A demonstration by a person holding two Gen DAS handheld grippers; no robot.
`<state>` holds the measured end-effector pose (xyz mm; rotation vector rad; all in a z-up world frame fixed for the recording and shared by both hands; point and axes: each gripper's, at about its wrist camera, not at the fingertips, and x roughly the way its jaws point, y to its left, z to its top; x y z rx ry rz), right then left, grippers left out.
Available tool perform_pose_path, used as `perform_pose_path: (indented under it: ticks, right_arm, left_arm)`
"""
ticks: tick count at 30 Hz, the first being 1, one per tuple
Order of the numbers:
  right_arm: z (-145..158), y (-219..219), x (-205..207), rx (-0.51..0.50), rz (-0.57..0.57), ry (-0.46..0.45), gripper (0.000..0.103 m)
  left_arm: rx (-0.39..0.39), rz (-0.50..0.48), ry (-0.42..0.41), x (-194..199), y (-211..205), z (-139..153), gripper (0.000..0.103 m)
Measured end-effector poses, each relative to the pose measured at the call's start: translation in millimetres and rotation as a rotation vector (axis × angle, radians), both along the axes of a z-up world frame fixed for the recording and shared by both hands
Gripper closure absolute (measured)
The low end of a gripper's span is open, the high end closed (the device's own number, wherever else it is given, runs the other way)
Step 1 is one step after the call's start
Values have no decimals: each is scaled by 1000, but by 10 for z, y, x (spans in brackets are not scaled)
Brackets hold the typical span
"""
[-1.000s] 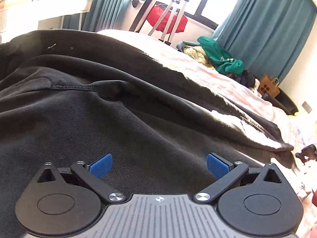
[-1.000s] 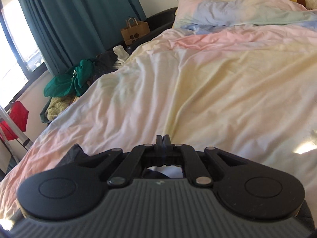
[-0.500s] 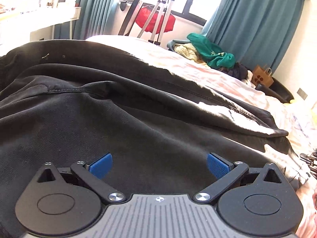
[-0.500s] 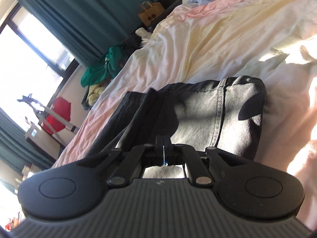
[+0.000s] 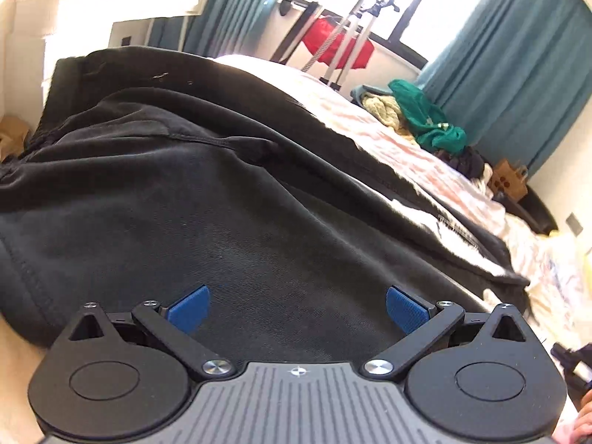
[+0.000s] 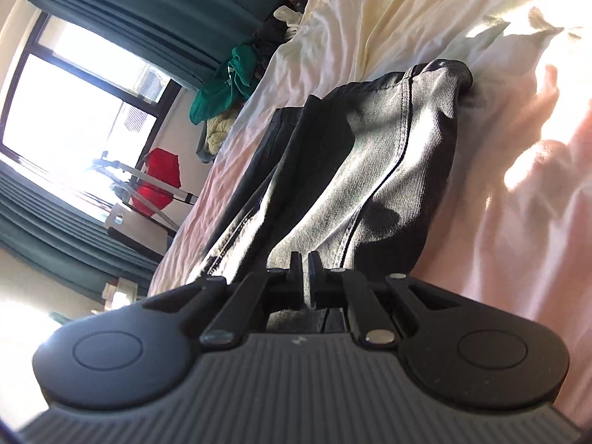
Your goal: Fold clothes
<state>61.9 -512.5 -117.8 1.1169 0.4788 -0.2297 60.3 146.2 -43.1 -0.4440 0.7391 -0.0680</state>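
Note:
Black trousers (image 5: 229,199) lie spread along the bed in the left wrist view, waist end at the far left. My left gripper (image 5: 296,309) is open, its blue pads (image 5: 188,309) wide apart just above the dark cloth, holding nothing. In the right wrist view the trouser leg (image 6: 373,170) lies folded over on the pastel duvet (image 6: 518,185). My right gripper (image 6: 305,264) is shut, with the trouser leg's edge pinched between its fingers.
A pile of green and cream clothes (image 5: 425,118) sits beyond the bed's far side. Teal curtains (image 5: 518,74), a window, a stand with a red cloth (image 5: 333,44) and a paper bag (image 5: 508,181) line the far wall. A white desk (image 5: 111,11) stands left.
The right gripper has tilted and drawn the trouser leg across the duvet, so the folded leg now fills its view. The left gripper has shifted slightly over the trousers, still open.

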Motion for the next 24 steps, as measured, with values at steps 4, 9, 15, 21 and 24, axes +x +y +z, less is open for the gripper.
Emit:
perform_pose_path:
  ticks: [4, 9, 15, 21, 24]
  right_arm:
    - [-132, -146, -56, 65, -76, 61, 54]
    - [-299, -332, -135, 128, -186, 124, 46]
    - [-429, -519, -185, 175, -239, 134, 45]
    - [-522, -684, -226, 197, -269, 124, 45]
    - [-559, -741, -207, 199, -281, 121, 46]
  left_arm:
    - [-49, 155, -4, -258, 453, 186, 0]
    - [-59, 418, -8, -568, 1010, 418, 0]
    - [-232, 529, 52, -682, 1567, 175, 3]
    - [-455, 529, 158, -523, 1801, -265, 11]
    - [-563, 531, 212, -461, 1857, -490, 11]
